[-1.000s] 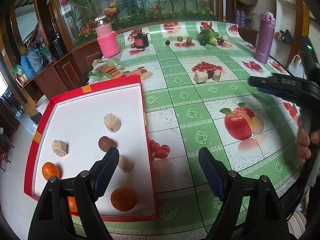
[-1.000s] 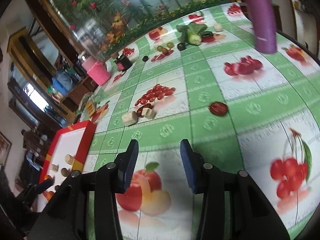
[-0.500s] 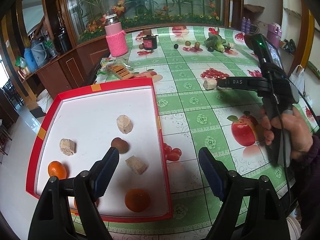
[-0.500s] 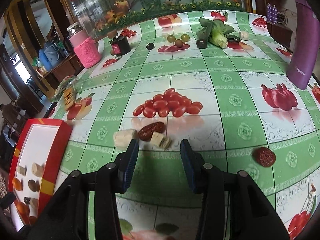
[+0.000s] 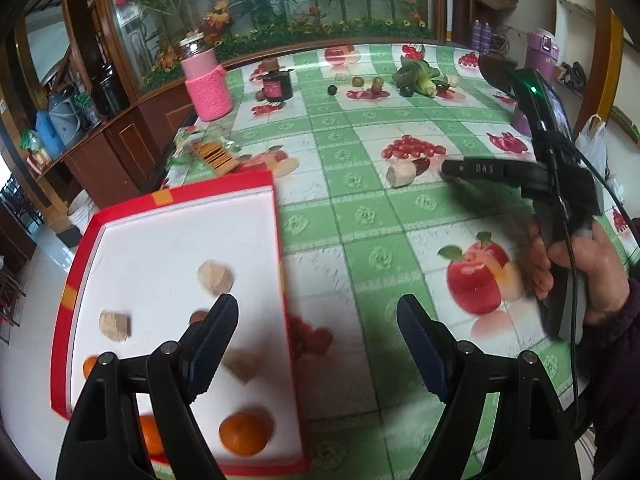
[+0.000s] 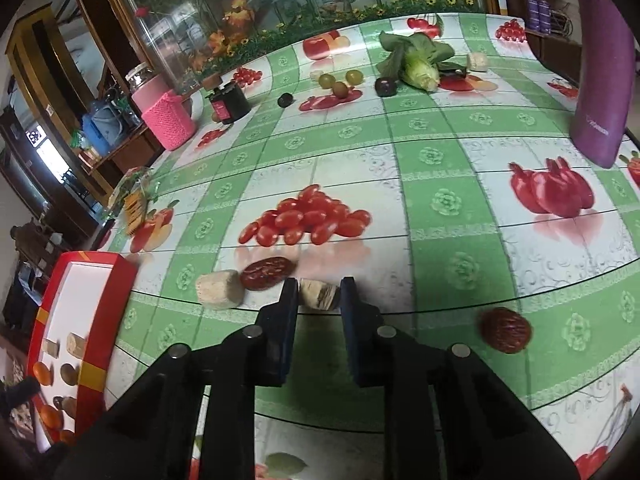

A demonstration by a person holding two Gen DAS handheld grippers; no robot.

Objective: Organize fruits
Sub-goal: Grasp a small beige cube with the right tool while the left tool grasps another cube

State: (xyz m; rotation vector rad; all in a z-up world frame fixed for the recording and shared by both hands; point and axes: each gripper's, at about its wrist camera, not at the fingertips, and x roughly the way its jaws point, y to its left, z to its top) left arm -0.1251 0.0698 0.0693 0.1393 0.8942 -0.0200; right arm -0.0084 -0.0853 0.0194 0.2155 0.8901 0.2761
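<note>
Item: right gripper [image 6: 319, 294]. We hold its jaws drawn in on either side of a small pale chunk [image 6: 319, 294] lying on the tablecloth [image 6: 440, 152]; both pads sit at the chunk's sides, though we cannot tell whether they press it firmly. From the left wrist view this gripper reaches in from the right, held in our hand [image 5: 576, 268].

Item: left gripper [image 5: 316, 344]. Jaws spread wide, nothing between them; it hangs over the right edge of the red tray [image 5: 72, 280].

Item: tray contents. We count pale chunks, a brown round fruit [image 5: 198, 316] partly hidden by the left finger, and an orange [image 5: 245, 432] near the front, with more orange fruit at the left edge.

Item: loose pieces on the cloth. A larger pale chunk [image 6: 219, 289] touches a dark red date [image 6: 266, 273], just left of the gripped-at chunk; a second date [image 6: 505, 329] lies apart to the right.

Item: far end. Greens [image 6: 416, 58], small round fruits, a dark jar [image 6: 229, 102], a pink-sleeved jar [image 6: 166, 114], a purple bottle [image 6: 602, 72].
</note>
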